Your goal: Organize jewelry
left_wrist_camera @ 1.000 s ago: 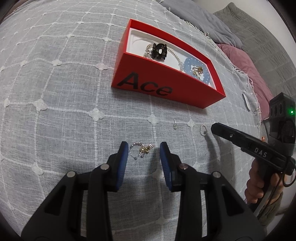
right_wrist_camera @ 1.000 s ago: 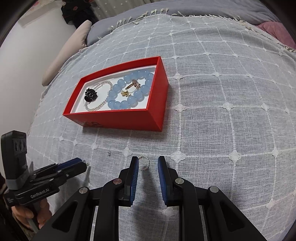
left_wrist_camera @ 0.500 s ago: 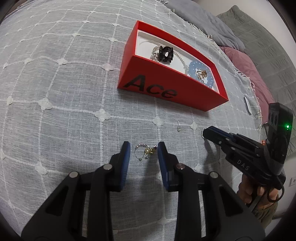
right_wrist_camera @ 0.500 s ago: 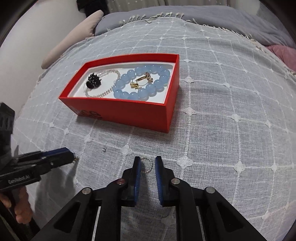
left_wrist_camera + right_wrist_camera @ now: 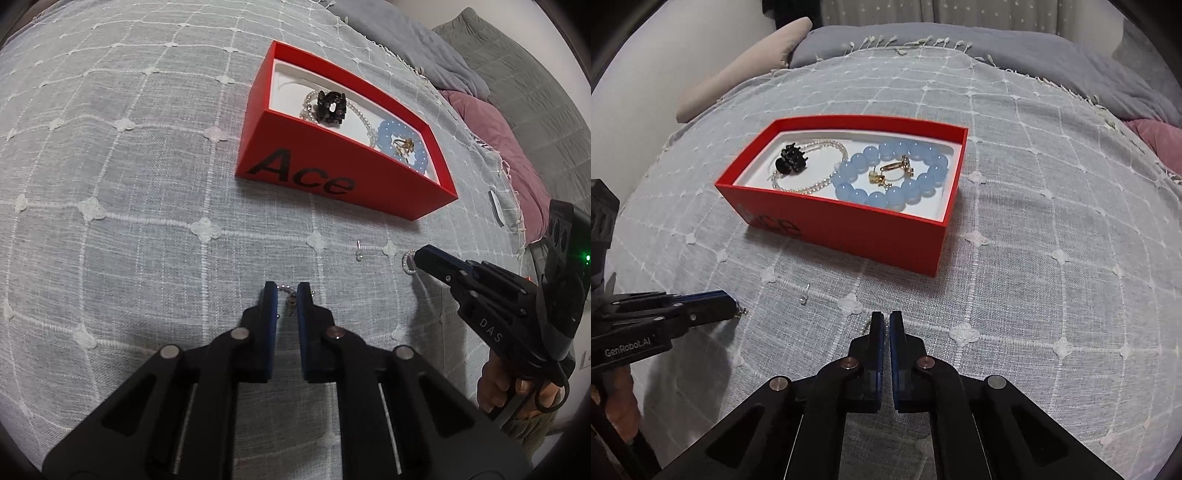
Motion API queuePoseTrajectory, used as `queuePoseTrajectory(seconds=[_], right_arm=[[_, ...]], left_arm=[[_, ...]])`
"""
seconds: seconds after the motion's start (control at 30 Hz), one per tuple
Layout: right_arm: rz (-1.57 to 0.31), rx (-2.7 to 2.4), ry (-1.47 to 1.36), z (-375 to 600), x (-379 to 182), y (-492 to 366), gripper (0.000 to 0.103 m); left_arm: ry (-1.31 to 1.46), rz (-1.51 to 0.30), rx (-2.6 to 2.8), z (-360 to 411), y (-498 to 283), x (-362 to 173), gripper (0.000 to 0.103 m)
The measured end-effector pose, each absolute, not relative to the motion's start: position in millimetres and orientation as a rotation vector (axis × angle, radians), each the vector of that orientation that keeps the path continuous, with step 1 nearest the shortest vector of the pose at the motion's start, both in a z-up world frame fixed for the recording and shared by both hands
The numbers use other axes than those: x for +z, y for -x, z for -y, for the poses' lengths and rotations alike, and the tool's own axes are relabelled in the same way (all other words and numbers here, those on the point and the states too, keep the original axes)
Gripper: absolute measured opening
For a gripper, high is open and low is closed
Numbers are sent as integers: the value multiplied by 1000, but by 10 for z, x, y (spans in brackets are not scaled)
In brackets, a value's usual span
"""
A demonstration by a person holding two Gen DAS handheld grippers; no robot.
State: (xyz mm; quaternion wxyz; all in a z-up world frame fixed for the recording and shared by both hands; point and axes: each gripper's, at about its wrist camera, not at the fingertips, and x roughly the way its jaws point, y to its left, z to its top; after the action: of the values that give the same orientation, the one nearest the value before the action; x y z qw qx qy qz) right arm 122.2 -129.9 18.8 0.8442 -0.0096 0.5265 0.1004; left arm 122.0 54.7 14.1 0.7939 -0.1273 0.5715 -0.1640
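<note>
- While both grippers press down on a grey checked bedspread [image 5: 1052,229], the left gripper [image 5: 287,290] has its blue pads drawn close on a beaded ring with a gold charm [image 5: 290,295]; most of the piece is hidden between the pads.
- The right gripper [image 5: 886,318] is nearly closed on a small pearl ring [image 5: 407,261]; from its own wrist view only a few beads show beside the left pad, so the hold itself cannot be confirmed.
- A loose stud earring [image 5: 358,252] lies on the cloth between the two grippers, too small to read in detail.
- Just beyond stands a red "Ace" box [image 5: 849,229], holding a blue bead bracelet [image 5: 892,177] that encircles gold earrings [image 5: 892,171], beside a pearl strand [image 5: 809,166] under a black claw clip [image 5: 790,160].
</note>
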Motion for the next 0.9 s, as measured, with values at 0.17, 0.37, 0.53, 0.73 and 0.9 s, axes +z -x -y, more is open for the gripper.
queuePoseTrajectory(seconds=[0.17,0.37,0.53,0.73,0.9], right_arm=[[-1098,211,8,1335,236,-1249,3],[-1073,222,-15,1392,321,-1220,3],[-1067,224,-22,1415,355,-1229,3],[-1059,226,-26,1424,388,-1216,3],[-1062,224,-25,1427,386,-1219,3]], left_arm=[[281,-1224,-345,-568,-1229,149,12],[277,-1214,-337,-586,-1231,173,12],[250,-1215,-339,-625,-1250,201,12],[29,-1222,-338,-523,-1217,229,12],[-33,-1229,-412,-379,-1152,229,17]])
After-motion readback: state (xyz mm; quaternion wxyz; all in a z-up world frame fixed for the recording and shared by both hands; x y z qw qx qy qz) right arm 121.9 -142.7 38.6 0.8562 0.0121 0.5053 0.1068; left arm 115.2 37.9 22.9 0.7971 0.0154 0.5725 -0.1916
